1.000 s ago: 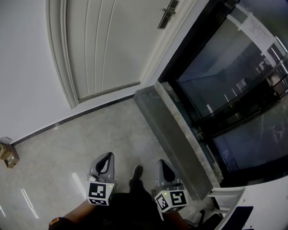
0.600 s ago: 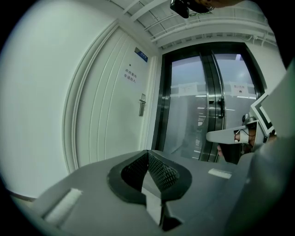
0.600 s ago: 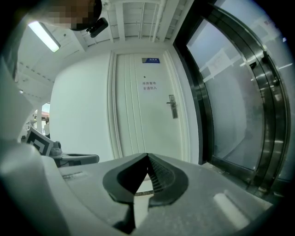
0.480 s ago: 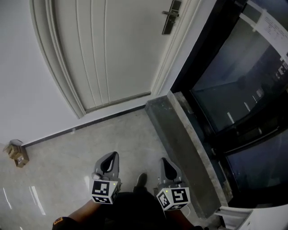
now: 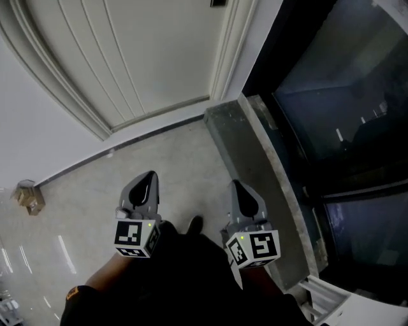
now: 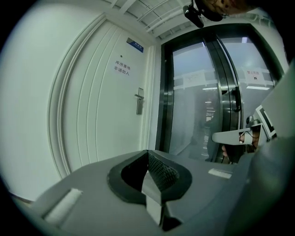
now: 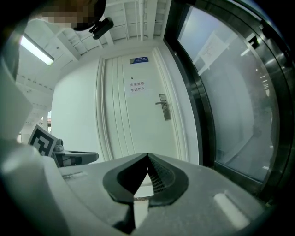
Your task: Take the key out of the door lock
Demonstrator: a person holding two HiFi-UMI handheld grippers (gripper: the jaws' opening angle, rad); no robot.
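A white panelled door [image 5: 134, 57] stands ahead across the floor. Its metal lock plate and handle [image 6: 139, 102] show small in the left gripper view, and the lock plate and handle [image 7: 163, 107] also show in the right gripper view. The key is too small to make out. In the head view only the plate's lower end [image 5: 218, 2] reaches the top edge. My left gripper [image 5: 150, 173] and right gripper [image 5: 236, 183] are held low side by side, both shut with nothing in them, pointing at the door from far off.
A grey stone ledge [image 5: 255, 159] runs along the right under dark glass doors [image 5: 338, 95]. A small cardboard box [image 5: 29, 196] sits by the wall at the left. A shoe [image 5: 194, 224] shows between the grippers. A white frame [image 5: 322, 296] sits at the bottom right.
The head view has tipped downward, so the lock plate has slid up to the top edge. Both grippers sit slightly higher and wider apart in view, still shut.
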